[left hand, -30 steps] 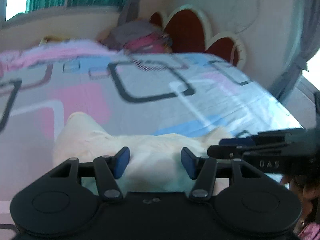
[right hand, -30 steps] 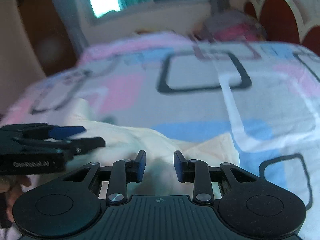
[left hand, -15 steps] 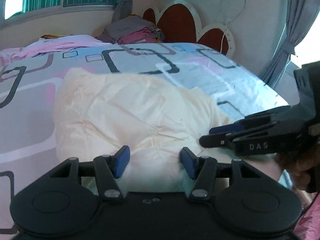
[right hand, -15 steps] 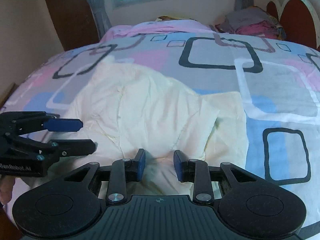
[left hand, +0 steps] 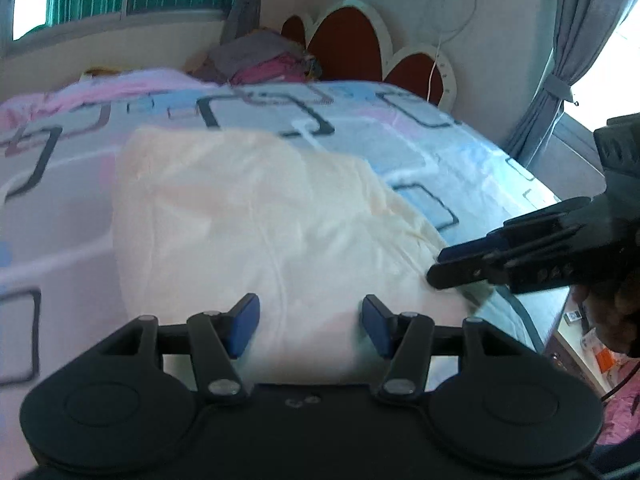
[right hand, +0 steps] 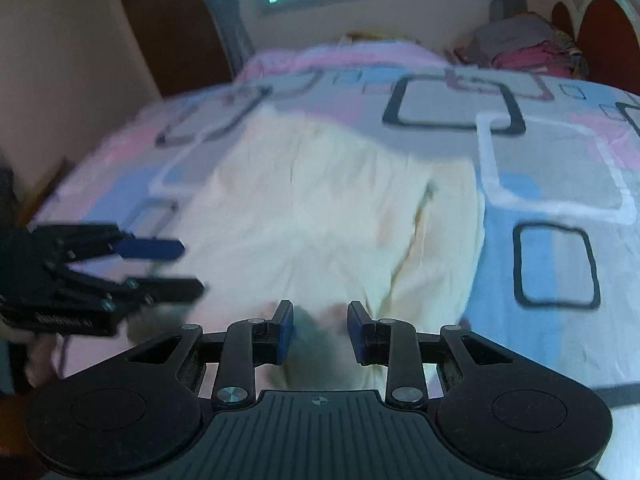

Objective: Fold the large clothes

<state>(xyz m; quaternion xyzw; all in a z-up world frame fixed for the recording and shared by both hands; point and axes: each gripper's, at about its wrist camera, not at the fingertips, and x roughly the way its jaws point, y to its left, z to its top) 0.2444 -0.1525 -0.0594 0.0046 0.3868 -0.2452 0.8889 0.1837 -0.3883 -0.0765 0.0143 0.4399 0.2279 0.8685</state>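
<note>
A large cream garment (left hand: 260, 220) lies spread flat on the patterned bedsheet (left hand: 440, 148), wrinkled, with a fold along its right side (right hand: 440, 220). My left gripper (left hand: 310, 312) hovers open over the garment's near edge, and only cloth lying below shows between its blue pads. In the right wrist view the left gripper (right hand: 190, 268) appears at the left with its fingers apart and nothing in them. My right gripper (right hand: 318, 320) is open over the near edge too, its gap narrower. From the left wrist view, the right gripper (left hand: 436, 268) reaches the garment's right edge.
A pile of folded clothes (left hand: 264, 60) sits at the far end of the bed by the red scalloped headboard (left hand: 344, 40). A grey curtain (left hand: 572, 40) hangs at the right. The bed's right edge drops off beside a person's hand (left hand: 616, 312).
Both grippers have drawn back toward the near edge of the bed. The garment, bunched low in view a second ago, now lies stretched out in front of them.
</note>
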